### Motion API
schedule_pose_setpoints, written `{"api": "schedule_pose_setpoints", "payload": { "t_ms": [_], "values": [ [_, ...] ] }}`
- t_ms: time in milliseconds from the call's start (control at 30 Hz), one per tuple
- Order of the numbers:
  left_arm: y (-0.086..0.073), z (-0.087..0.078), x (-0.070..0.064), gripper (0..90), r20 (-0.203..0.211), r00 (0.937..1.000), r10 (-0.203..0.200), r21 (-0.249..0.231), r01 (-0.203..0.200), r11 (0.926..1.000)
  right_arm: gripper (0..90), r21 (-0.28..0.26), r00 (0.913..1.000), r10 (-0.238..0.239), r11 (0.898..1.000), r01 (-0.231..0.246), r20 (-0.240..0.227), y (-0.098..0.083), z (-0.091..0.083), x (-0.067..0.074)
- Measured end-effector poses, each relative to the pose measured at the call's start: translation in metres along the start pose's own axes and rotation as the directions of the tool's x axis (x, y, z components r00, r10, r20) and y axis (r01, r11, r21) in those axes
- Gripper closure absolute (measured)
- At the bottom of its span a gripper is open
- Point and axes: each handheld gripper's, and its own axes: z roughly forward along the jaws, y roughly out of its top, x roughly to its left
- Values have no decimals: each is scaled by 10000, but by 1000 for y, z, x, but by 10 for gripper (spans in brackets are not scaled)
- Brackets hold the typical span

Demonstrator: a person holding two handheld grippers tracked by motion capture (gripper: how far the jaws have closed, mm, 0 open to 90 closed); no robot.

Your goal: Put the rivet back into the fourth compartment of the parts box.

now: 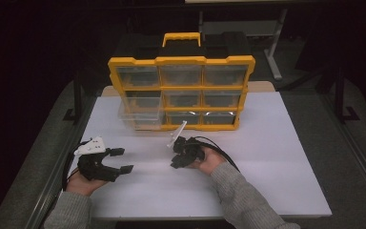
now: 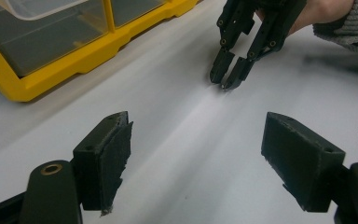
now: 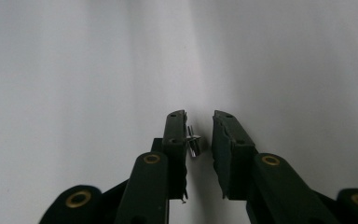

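Observation:
A small metal screw lies on the white table between the jaws of my right gripper. It rests against the left pad, and a narrow gap separates it from the other pad. That right gripper points down at the middle of the table, its tips touching or almost touching the surface. My left gripper sits at the front left, jaws wide open with nothing between them, and it faces the right gripper.
A yellow organizer case with clear drawers stands upright at the back middle of the table; its near corner shows in the left gripper view. Its lower left drawer is pulled partly out. Table edges drop to dark floor.

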Motion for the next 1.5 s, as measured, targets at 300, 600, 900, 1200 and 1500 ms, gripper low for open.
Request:
{"api": "schedule_pose_setpoints", "payload": {
  "t_ms": [300,600,900,1200,1500],
  "values": [
    [0,0,0,235,-12,10000,8,1,-8,10000,799,-30,9999,-80,10000,80,-102,-1,0,-3],
    [0,0,0,233,-20,10000,41,1,-41,10000,800,15,9992,138,9999,-138,-369,-2,-2,-6],
    [0,0,0,233,-21,10000,32,-6,-32,10000,801,-386,9979,479,9980,-496,-428,-2,-20,-11],
    [0,0,0,233,-30,10000,58,2,-58,10000,802,-735,9963,663,9948,-703,-555,2,-42,-20],
    [0,0,0,233,-32,10000,58,-31,-58,10000,803,-1096,9930,999,9883,-1063,-623,6,-65,-30]
  ]
}}
